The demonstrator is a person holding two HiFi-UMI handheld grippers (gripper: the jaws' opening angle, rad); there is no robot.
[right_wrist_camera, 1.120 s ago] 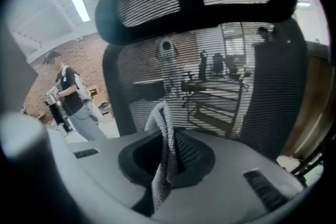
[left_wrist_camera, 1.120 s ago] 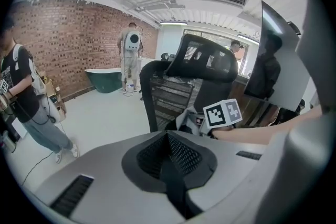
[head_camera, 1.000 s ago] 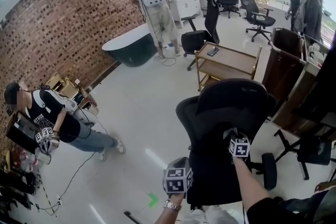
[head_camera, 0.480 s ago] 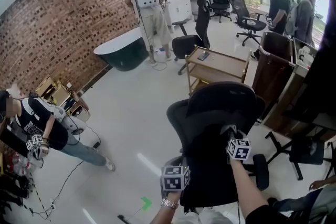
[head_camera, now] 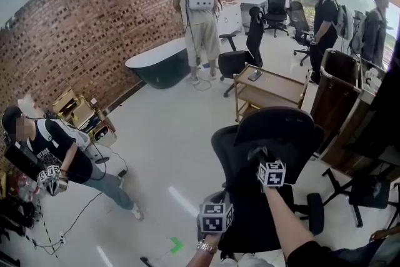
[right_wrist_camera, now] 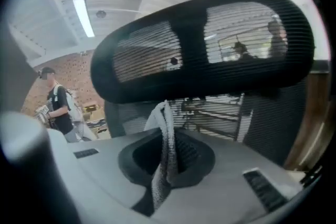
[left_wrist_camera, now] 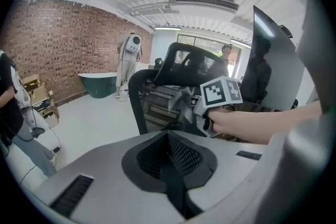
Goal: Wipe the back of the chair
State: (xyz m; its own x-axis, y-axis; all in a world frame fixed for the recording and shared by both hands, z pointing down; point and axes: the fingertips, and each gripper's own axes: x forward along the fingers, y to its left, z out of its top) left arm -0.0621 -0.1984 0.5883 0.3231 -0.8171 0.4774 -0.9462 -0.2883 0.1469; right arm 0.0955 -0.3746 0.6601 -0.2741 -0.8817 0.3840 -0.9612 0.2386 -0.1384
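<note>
Right tool [right_wrist_camera: 167, 181] pinches grey woven cloth [right_wrist_camera: 166, 128] near mesh chair back [right_wrist_camera: 210, 44].

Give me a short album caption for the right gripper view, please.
Right gripper, jaws shut on a grey cloth, close in front of the black mesh chair back.

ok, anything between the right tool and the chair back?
Nothing visible in the way. The right tool is shut on a cloth, and only that cloth lies between it and the chair back. The headrest sits right ahead in the right gripper view.
</note>
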